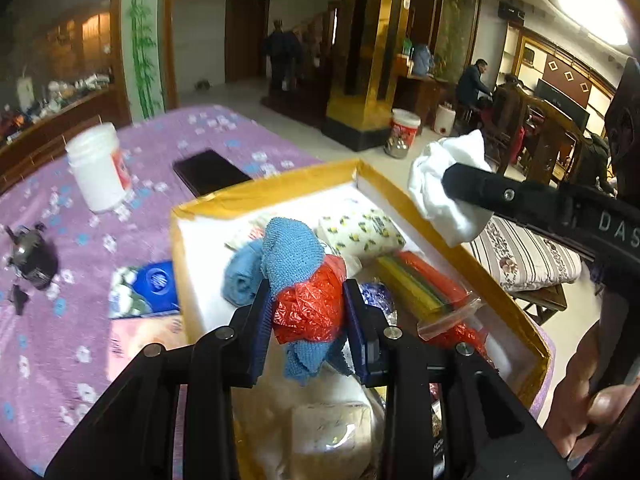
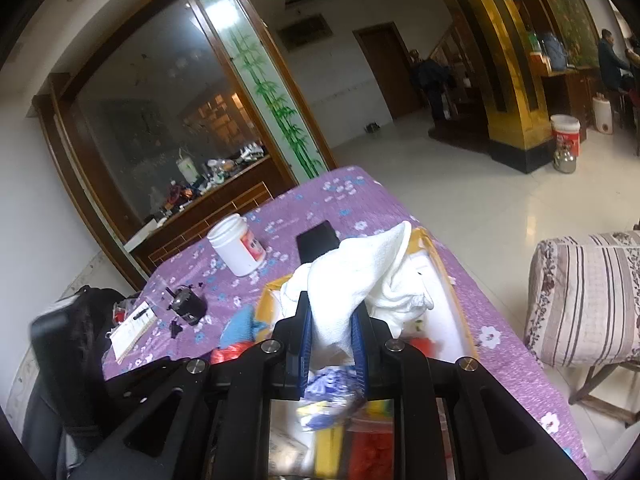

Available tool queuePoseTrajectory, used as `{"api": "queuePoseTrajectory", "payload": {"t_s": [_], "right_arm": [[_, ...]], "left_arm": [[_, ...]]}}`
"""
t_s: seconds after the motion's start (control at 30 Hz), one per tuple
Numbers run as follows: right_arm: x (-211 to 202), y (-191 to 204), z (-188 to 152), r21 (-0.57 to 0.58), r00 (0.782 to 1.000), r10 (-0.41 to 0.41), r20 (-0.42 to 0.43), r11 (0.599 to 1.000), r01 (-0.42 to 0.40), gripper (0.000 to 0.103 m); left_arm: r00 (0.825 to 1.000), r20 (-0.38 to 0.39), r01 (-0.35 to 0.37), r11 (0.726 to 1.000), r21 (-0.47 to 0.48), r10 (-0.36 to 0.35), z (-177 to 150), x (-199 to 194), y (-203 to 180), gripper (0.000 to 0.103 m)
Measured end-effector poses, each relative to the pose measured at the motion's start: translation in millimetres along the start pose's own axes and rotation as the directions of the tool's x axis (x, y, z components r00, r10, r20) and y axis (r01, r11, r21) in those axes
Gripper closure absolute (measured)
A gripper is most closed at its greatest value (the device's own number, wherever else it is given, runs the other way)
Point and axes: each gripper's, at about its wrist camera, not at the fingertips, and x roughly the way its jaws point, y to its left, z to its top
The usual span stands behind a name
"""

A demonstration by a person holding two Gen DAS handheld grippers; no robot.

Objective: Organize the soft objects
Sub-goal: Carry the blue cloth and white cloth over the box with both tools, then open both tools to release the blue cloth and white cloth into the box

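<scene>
My left gripper (image 1: pixel 306 312) is shut on a bundle of blue cloth (image 1: pixel 294 256) and crumpled red plastic bag (image 1: pixel 310 304), held over the yellow-rimmed box (image 1: pixel 264 184). My right gripper (image 2: pixel 332 340) is shut on a white cloth (image 2: pixel 360 276), which bulges up past the fingers above the same box (image 2: pixel 442 276). In the left wrist view the right gripper's finger (image 1: pixel 500 194) and the white cloth (image 1: pixel 444 188) hang above the box's right rim. Inside the box lie a patterned tissue pack (image 1: pixel 362 232), a roll of blue cloth (image 1: pixel 240 276) and a red and yellow packet (image 1: pixel 424 284).
The box stands on a table with a purple flowered cover (image 1: pixel 72 328). On it are a white jar (image 1: pixel 98 168), a black phone (image 1: pixel 210 172), a small black object (image 1: pixel 34 256) and a blue packet (image 1: pixel 148 288). A striped cushioned chair (image 2: pixel 584 296) stands to the right. People sit far behind.
</scene>
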Motion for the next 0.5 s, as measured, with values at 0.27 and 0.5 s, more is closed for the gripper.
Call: {"api": "queuePoseTrajectory", "payload": {"t_s": [0.27,0.5], "right_arm": [[27,-13,2,-0.013,0.994,-0.032,-0.102,0.999,0.030,0.083],[50,-19,-1,-0.009,0.987,-0.046,-0.155,0.999,0.045,0.083]], "left_arm": [[0.999,-0.048,0.021,0.999,-0.027,-0.022,-5,14,3,0.072],[0.996,-0.073,0.039,0.999,-0.030,-0.041,-10,18,2,0.072]]}}
